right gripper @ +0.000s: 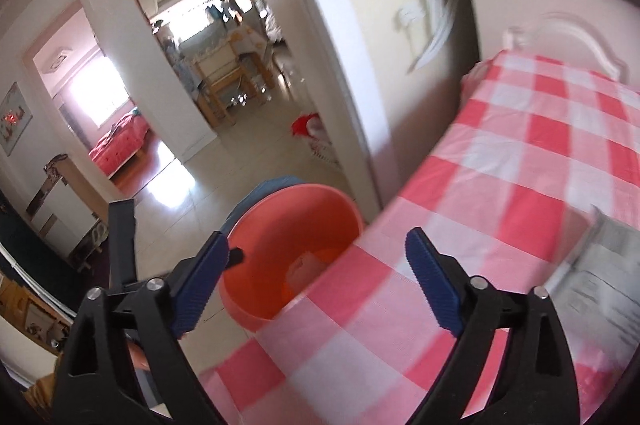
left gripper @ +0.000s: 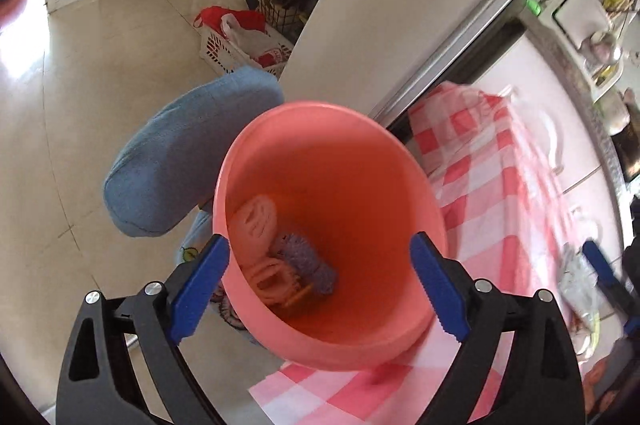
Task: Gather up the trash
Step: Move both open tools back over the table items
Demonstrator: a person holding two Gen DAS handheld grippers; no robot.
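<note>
Left wrist view is showing the left gripper (left gripper: 320,289) spreading wide around the pink bin (left gripper: 344,209), pads not pressing; the bin is standing beside the checked table's (left gripper: 500,185) edge, holding light plastic scraps (left gripper: 280,257). Its thin rim looks light, stiff and best pinched.

Right wrist view is showing the right gripper (right gripper: 318,289) spread and empty above the table's corner, and blurred paper (right gripper: 604,281) near the right edge.

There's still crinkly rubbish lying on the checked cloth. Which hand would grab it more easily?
Probably the right gripper: its open, empty jaws hover over the tablecloth, beside the wrapper. The left gripper faces the pink bin.
</note>
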